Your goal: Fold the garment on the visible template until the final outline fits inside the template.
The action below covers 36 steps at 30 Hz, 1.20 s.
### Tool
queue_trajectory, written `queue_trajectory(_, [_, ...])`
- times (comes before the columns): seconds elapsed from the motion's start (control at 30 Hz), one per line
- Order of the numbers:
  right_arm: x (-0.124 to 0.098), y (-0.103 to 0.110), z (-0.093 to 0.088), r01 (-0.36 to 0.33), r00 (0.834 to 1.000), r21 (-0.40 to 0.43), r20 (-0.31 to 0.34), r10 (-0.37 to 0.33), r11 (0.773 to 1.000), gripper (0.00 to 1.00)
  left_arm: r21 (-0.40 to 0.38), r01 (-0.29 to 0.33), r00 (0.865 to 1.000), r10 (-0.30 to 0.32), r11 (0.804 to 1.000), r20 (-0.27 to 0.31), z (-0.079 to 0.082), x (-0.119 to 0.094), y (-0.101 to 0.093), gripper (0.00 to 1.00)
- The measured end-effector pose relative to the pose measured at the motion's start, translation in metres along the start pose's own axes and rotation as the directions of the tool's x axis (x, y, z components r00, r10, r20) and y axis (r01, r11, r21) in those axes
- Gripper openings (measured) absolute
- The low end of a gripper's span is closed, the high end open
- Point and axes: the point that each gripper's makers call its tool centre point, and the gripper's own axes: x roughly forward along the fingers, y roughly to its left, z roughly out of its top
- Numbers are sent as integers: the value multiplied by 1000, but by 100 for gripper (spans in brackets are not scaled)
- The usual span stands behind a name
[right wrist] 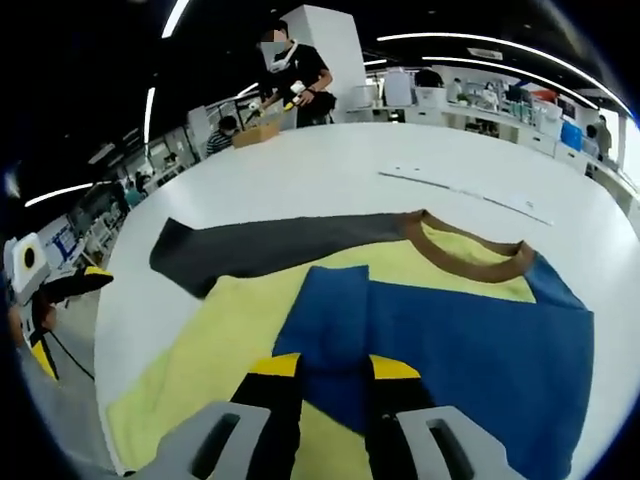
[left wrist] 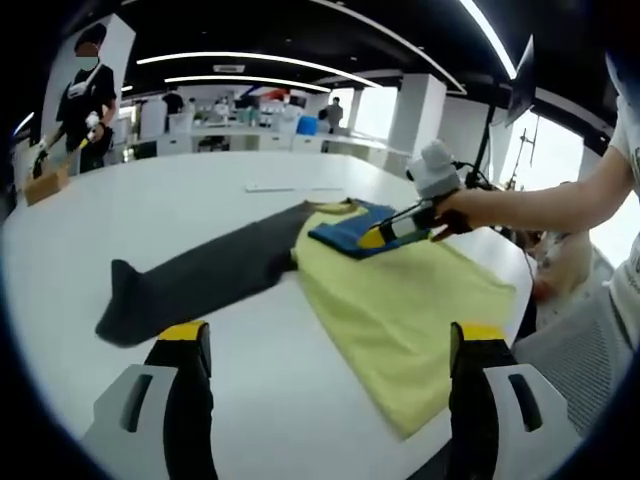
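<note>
Right gripper view: right claw [right wrist: 333, 372] pinches the blue sleeve [right wrist: 330, 320] mid-fold over the shirt [right wrist: 250, 310]; left claw [left wrist: 330, 345] gapes, likely next gathering the gray sleeve [left wrist: 200, 280].

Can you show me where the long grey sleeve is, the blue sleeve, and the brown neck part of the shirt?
Dark grey long sleeve [left wrist: 200, 280], left gripper view, mid-sleeve.
Folded blue fabric sleeve [right wrist: 470, 360], right gripper view, its flat middle.
Brown ribbed collar [right wrist: 470, 262], right gripper view, front of neckband.

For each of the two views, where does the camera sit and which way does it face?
Left gripper view: rides the open left claw, above the white table, facing the garment; the right claw and the person's forearm enter from the right.
Right gripper view: rides the right claw, low over the garment's blue sleeve, jaws close together at its folded edge, facing the brown collar.
Shared: garment, grey sleeve, table.
</note>
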Motion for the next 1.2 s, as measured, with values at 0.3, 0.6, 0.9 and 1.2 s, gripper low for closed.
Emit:
queue_trajectory(0.3, [-2, -4, 1, 10, 1000, 63, 17, -11, 998, 0, 6, -8, 1000, 8, 1000, -4, 0, -2, 1, 95])
queue_trajectory(0.6, [-5, 37, 19, -146, 986, 32, 85, 143, 989, 0, 9, -13, 1000, 13, 1000, -3, 0, -3, 1, 95])
queue_trajectory(0.9, [-1, 64, 13, -215, 973, -18, 82, 215, 977, 0, 9, -17, 1000, 17, 1000, 1, 1, -5, 0, 95])
queue_trajectory(1.2, [9, 83, 16, -265, 959, -72, 82, 271, 961, 0, 0, -28, 1000, 28, 1000, -1, -2, -9, 4, 95])
